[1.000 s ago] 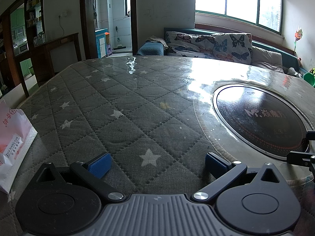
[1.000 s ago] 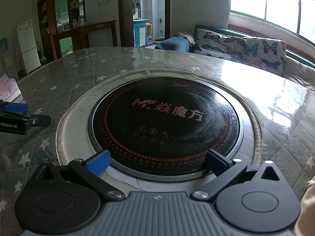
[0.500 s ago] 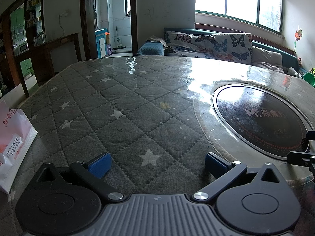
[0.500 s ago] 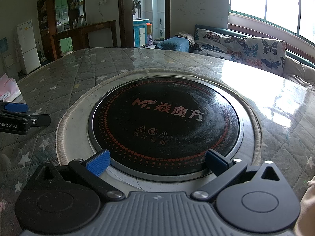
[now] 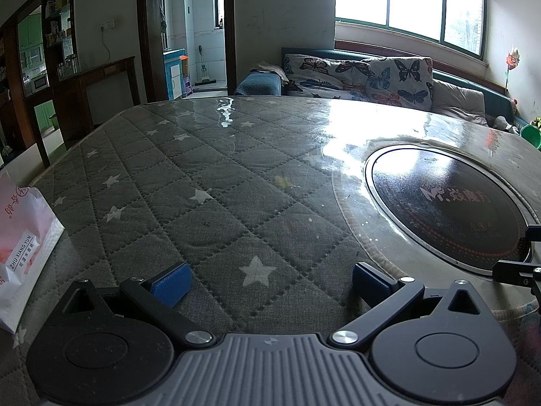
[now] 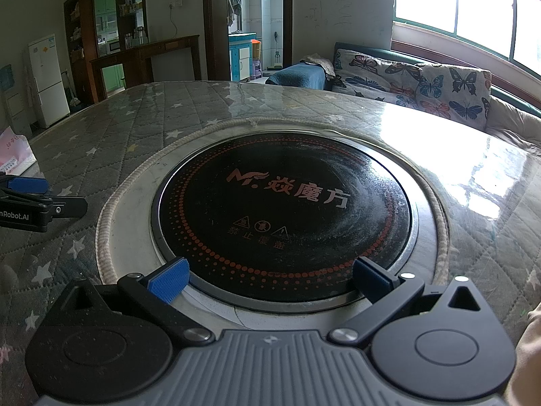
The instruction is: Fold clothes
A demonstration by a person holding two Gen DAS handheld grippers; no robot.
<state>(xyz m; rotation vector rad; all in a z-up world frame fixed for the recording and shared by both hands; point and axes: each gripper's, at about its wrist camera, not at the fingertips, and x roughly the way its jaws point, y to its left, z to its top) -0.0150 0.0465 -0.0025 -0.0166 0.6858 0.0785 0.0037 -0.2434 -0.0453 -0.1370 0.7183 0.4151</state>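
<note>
1. On the counter (image 5: 216, 182), a quilted star-print cover lies under a glossy clear sheet. No garment shows in either view, so where the clothes lie cannot be told.
2. The left gripper (image 5: 268, 279) sits low over the quilted area, fingers (image 5: 170, 282) spread wide and empty. The same gripper shows at the left edge of the right wrist view (image 6: 40, 203).
3. The right gripper (image 6: 270, 280) sits low at the near rim of the round black cooktop (image 6: 284, 209) set into the counter, fingers (image 6: 169, 279) spread wide and holding nothing.
4. Judgement: both tools appear parked side by side, level and facing forward, as a ready stance; the fold has not begun.
5. A white and pink bag (image 5: 23, 247) stands at the left edge of the counter, well apart from both grippers.
6. A sofa (image 5: 365, 77) with butterfly cushions stands beyond the counter, under the window.
7. Judgement: the next move calls for bringing a garment to the quilted area, clear of the cooktop.
</note>
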